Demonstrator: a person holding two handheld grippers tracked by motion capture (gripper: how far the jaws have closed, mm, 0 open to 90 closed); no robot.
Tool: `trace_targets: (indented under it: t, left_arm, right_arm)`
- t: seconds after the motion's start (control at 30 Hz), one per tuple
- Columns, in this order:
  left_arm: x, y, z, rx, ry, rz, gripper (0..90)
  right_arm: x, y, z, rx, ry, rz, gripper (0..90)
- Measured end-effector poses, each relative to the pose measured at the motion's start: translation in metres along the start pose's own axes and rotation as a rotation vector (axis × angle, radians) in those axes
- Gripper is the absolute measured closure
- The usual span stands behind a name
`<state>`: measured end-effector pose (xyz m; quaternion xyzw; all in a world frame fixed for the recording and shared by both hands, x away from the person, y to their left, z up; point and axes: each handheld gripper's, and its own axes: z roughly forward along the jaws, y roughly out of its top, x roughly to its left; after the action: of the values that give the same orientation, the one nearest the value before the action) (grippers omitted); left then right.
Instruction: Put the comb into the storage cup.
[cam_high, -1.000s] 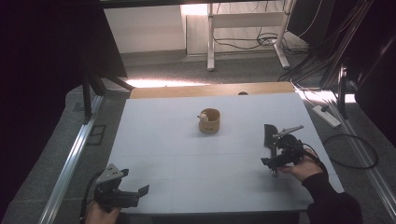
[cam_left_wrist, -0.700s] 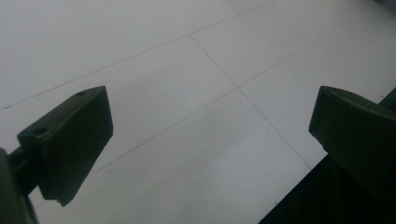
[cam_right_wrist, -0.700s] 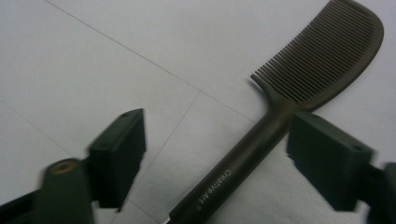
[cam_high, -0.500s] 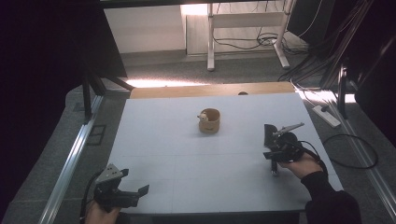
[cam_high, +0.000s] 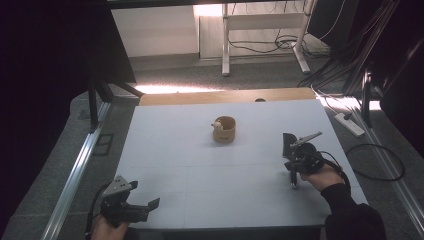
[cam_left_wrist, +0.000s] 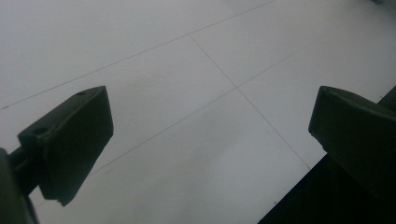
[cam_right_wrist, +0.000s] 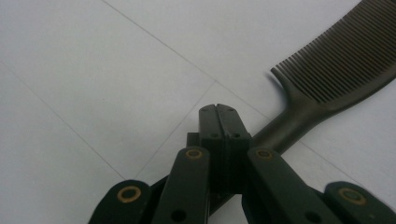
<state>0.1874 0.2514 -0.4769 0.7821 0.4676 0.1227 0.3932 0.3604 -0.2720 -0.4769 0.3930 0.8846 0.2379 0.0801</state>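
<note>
A black comb (cam_right_wrist: 327, 74) lies flat on the white tabletop (cam_high: 200, 165) beside the right tool (cam_right_wrist: 218, 112) — jaws just pressed together over its handle. Light, stiff, slippery plastic; the handle suits gripping best. The left tool (cam_left_wrist: 210, 135) stands spread — empty.

High view: fixed above the near edge, facing forward and down over the whole white gridded tabletop (cam_high: 200, 165). Both gripper views ride close above that tabletop, looking along their jaws; each shares a grid-lined patch with the high view.
</note>
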Motion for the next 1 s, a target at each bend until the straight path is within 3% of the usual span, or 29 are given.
trace_targets:
  t: [0.73,1.0]
  left_arm:
    - [0.0,0.001,0.001,0.009,0.0,0.01,1.1]
    - [0.0,0.001,0.002,0.01,-0.003,0.007,1.2]
  right_arm:
    - [0.004,-0.009,0.018,0.093,0.021,-0.016,89.8]
    - [-0.002,-0.012,0.014,0.086,0.022,0.008,89.8]
